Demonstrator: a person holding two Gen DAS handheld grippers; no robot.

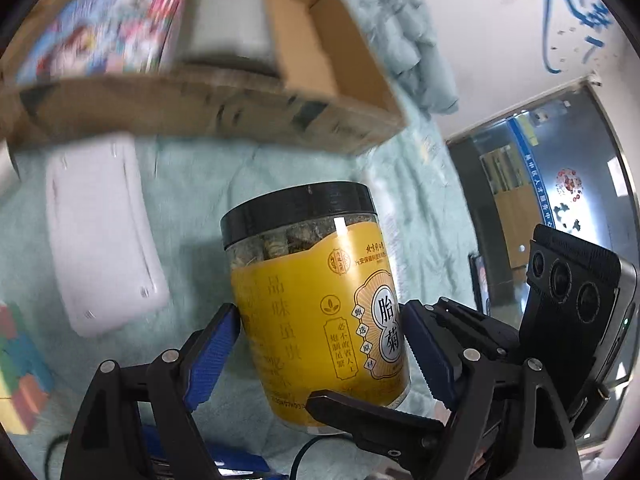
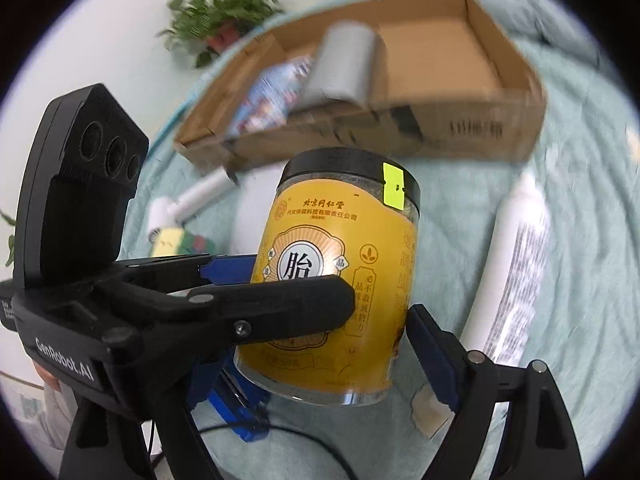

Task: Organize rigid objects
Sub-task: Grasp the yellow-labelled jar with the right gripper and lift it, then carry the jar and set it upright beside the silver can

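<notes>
A clear jar [image 1: 312, 320] with a black lid and a yellow label hangs tilted above the teal bedcover [image 1: 192, 184]. My left gripper [image 1: 320, 316] is shut on it, and both blue pads [image 1: 224, 336] press on its sides at mid height. In the right wrist view the jar [image 2: 340, 248] stands between the fingers of my right gripper [image 2: 316, 344], whose jaws look slightly wider than the jar. One right fingertip [image 2: 420, 324] is at the jar's wall. The other is hidden behind the left gripper's black finger [image 2: 300, 300], which crosses the label.
An open cardboard box [image 2: 460, 128] lies behind the jar, holding a grey roll [image 2: 344, 68] and a colourful packet [image 2: 272, 88]. On the bedcover lie a white bottle [image 2: 516, 260], a white handled roller [image 2: 192, 200], coloured blocks [image 1: 20, 360] and a white flat case [image 1: 100, 232].
</notes>
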